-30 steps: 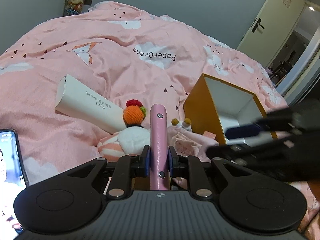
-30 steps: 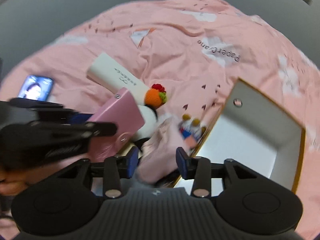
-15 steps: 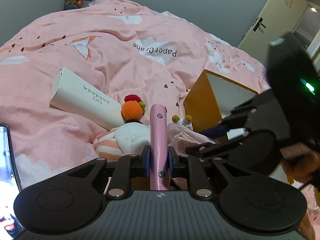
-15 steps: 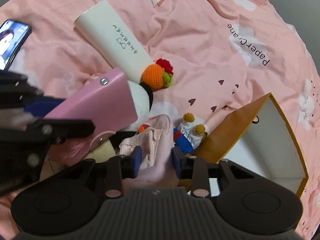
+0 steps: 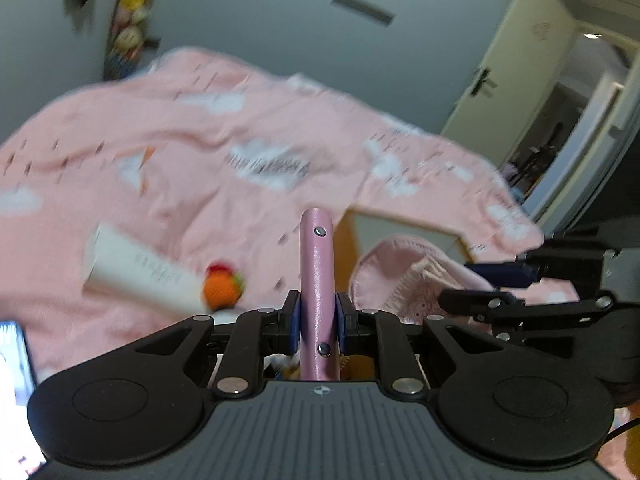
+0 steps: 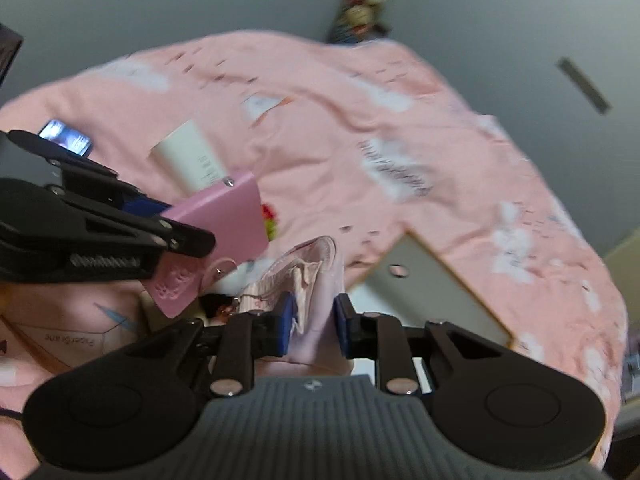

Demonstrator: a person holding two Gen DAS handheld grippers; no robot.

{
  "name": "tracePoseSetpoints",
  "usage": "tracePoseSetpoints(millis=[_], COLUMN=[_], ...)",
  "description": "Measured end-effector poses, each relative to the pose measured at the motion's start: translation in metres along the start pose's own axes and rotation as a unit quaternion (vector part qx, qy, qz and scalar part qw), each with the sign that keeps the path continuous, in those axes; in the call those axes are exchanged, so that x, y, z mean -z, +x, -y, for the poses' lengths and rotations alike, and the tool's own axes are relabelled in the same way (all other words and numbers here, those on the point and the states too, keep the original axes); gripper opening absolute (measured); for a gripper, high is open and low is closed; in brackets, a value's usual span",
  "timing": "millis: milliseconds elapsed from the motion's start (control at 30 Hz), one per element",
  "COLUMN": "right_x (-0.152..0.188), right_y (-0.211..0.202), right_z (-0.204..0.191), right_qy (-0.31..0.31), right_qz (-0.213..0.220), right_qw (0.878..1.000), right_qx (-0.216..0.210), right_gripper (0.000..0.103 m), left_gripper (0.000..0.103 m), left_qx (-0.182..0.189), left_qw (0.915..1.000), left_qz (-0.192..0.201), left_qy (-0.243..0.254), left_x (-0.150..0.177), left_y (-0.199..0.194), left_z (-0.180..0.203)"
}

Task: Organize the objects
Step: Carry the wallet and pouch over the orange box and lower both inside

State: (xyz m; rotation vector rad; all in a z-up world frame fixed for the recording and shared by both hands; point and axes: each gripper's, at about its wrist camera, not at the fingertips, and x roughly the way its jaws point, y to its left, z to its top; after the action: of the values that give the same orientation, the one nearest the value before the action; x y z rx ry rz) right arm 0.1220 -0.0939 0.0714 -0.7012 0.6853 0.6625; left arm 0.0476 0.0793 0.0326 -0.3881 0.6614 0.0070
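My left gripper (image 5: 317, 320) is shut on a flat pink wallet (image 5: 316, 264) that stands on edge between its pads; the wallet (image 6: 224, 216) also shows at the left of the right wrist view. The jaws of my right gripper (image 6: 312, 320) are closing, and a bunched pale pink cloth (image 6: 316, 280) is pinched between the blue pads. The cloth (image 5: 400, 272) hangs lifted in front of the open orange box (image 5: 396, 228). Both grippers are raised above the pink bedspread (image 5: 200, 152). The right gripper (image 5: 456, 284) sits just right of the left one.
A white oblong tube (image 5: 136, 276) lies on the bed beside an orange crochet toy (image 5: 222, 286). A lit phone (image 5: 12, 360) is at the left edge. The orange box (image 6: 432, 288) lies open at the right. A door (image 5: 520, 60) stands ajar beyond the bed.
Both grippers have risen and tilted up, so the wall and door fill more of the view. The right gripper closed on the pink cloth and lifted it off the pile.
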Motion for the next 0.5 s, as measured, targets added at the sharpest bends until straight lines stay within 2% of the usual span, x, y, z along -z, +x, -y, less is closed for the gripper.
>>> tracePoseSetpoints(millis=[133,267,400,500], right_x=[0.022,0.054,0.089,0.112], right_y=[-0.015,-0.009,0.013,0.026], right_z=[0.028,0.054,0.069,0.072], right_qy=[0.06,0.111,0.14,0.147], right_qz=[0.002,-0.028,-0.069,-0.084], right_qw=[0.997,0.991,0.984,0.98], right_qx=[0.042,0.066,0.089,0.1], right_gripper=[0.024,0.024,0.024,0.024], left_gripper=[0.019,0.019,0.019,0.019], left_qx=[0.044,0.079,0.103,0.1], left_qw=[0.9987,0.995,0.9889,0.9863], left_qz=[-0.009,-0.03,-0.092,-0.121], left_qy=[0.025,0.054,0.055,0.052], left_x=[-0.013,-0.014,-0.002,0.009], left_y=[0.004,0.024,0.063,0.089], left_z=[0.03,0.064,0.083,0.09])
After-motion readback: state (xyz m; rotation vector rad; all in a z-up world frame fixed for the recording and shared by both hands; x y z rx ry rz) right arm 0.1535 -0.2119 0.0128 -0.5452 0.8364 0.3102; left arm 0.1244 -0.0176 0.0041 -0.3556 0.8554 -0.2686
